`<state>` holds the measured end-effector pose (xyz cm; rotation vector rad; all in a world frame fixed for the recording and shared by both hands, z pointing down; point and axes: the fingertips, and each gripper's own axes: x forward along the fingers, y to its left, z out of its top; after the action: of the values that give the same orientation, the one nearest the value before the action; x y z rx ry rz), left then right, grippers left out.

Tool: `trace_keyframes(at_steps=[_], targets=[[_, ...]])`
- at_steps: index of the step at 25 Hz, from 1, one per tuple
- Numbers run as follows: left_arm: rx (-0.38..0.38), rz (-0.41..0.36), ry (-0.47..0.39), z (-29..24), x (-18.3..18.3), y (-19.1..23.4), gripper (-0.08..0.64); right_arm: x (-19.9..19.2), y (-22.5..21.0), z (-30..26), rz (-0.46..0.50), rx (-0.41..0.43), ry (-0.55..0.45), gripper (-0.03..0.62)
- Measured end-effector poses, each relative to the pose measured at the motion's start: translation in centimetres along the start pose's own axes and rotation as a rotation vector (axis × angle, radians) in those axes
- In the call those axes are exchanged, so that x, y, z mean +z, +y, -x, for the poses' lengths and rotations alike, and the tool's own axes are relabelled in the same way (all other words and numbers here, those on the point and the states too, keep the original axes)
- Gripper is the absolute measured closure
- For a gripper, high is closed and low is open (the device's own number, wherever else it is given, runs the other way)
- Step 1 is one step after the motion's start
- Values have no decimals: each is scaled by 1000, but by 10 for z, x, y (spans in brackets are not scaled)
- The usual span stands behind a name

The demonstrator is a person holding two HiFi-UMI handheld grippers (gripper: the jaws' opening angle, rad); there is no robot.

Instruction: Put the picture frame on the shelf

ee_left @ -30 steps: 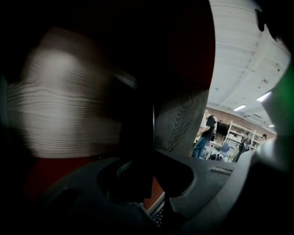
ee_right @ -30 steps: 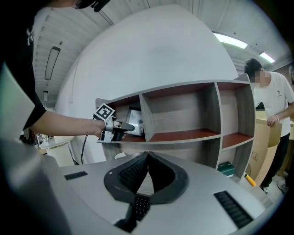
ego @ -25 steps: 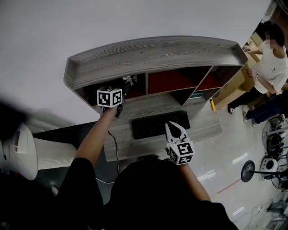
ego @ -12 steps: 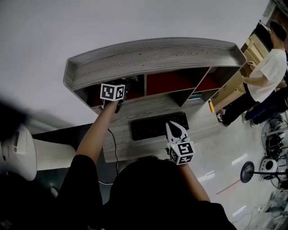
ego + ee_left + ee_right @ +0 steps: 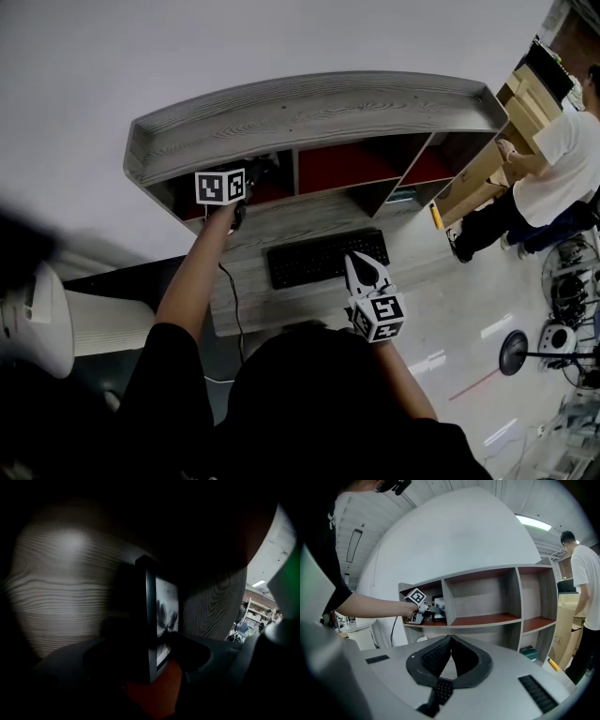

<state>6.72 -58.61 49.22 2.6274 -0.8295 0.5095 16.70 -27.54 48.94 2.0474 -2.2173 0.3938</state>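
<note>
The step in hand is the release. Your left gripper [image 5: 251,178] reaches into the leftmost compartment of the shelf [image 5: 309,117], and its jaws are opening with the picture frame [image 5: 161,620] between them. The frame stands upright on the red compartment floor [image 5: 154,695], seen edge-on, glass face toward the right-hand jaw. That jaw's pad lies just beside the lower glass; whether it touches cannot be told in the dark compartment.

Your right gripper [image 5: 450,644] is empty, its jaws closed together, held above the keyboard [image 5: 323,260] on the desk, well apart from the frame.

Judged from this, placement is almost done. The next move calls for a straight withdrawal:
- Keep the left jaws wide.
- Draw the gripper back along its own line, without swinging sideways.
- Clear both faces of the frame before lowering the arm; a brush from either pad could tip the frame.
</note>
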Motion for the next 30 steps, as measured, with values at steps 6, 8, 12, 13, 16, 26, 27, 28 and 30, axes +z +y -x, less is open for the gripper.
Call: trace_keyframes(at_steps=[6, 8, 12, 13, 16, 26, 27, 28, 30], targets=[[34, -5, -38, 11, -1, 4, 265, -3, -10, 4, -23, -21, -2, 580], [41, -1, -55, 17, -2, 4, 265, -5, -9, 4, -26, -17, 1, 580], [66, -6, -109, 33, -2, 2, 266, -2, 1, 2, -56, 22, -5, 580], [71, -3, -113, 37, -5, 2, 265, -1, 5, 0, -54, 32, -6, 580], [68, 9, -133, 54, -10, -1, 266, 4, 13, -3, -37, 55, 0, 580], [60, 9, -236, 145, -26, -34, 267, 6, 21, -11, -8, 90, 16, 580], [66, 11, -249, 156, -29, -36, 266, 6, 22, -12, -6, 92, 14, 580], [76, 14, -263, 167, -33, -39, 266, 6, 23, -14, -3, 97, 12, 580], [101, 20, -293, 185, -41, -43, 267, 8, 26, -16, 7, 102, 8, 580]])
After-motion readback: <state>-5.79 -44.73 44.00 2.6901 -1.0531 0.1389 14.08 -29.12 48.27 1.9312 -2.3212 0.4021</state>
